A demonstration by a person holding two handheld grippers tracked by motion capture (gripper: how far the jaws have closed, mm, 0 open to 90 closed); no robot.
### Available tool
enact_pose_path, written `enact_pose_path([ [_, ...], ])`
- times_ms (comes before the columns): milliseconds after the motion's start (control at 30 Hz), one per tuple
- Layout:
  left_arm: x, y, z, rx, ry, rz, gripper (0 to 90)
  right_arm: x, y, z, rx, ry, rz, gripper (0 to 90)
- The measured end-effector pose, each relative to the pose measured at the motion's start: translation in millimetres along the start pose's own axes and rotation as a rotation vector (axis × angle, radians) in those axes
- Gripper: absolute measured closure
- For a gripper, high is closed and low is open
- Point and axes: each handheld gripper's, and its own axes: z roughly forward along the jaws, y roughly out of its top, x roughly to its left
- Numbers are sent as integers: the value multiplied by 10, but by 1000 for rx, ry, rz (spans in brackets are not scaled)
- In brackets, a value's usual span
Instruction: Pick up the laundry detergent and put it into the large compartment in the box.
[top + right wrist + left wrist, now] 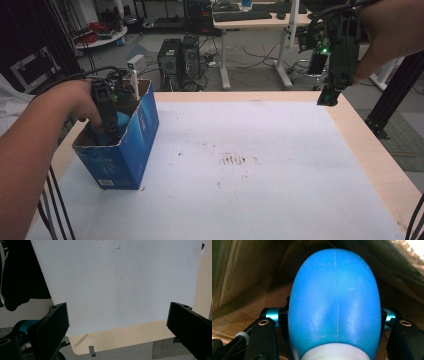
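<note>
My left gripper (111, 131) reaches down into a blue cardboard box (131, 145) at the table's left side. It is shut on a blue rounded bottle (334, 302) with a white neck at its near end; both jaws press on the bottle's sides. The bottle (121, 120) hangs inside the box, over its brown cardboard floor (244, 305). My right gripper (328, 98) is held high above the table's far right edge, pointing down, open with nothing between its jaws. In the right gripper view the two black jaws stand wide apart over the white table mat (120, 282).
A white mat (250, 170) covers most of the wooden table (380, 160). A white stick-like item (135, 84) stands in the box's far end. Beyond the table are computer towers (180, 60), cables and a desk (260, 20).
</note>
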Motion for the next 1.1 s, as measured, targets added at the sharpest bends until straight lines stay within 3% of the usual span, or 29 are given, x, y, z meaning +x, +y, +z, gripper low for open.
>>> enact_pose_path([
  [400,2,6,-4,-9,-18,-2,378,-3,29,4,1,1,-3,31],
  [467,12,-3,-15,-21,-16,-9,332,-5,40,-3,-2,2,3,31],
  [833,-26,-25,-113,-38,-29,15,298,10,66,-36,2,-5,-8,31],
  [1033,-41,-35,-208,-46,-13,21,269,18,48,-51,-2,-7,-8,31],
  [1100,-39,-52,-297,-52,13,12,239,29,41,-57,-3,-9,0,31],
])
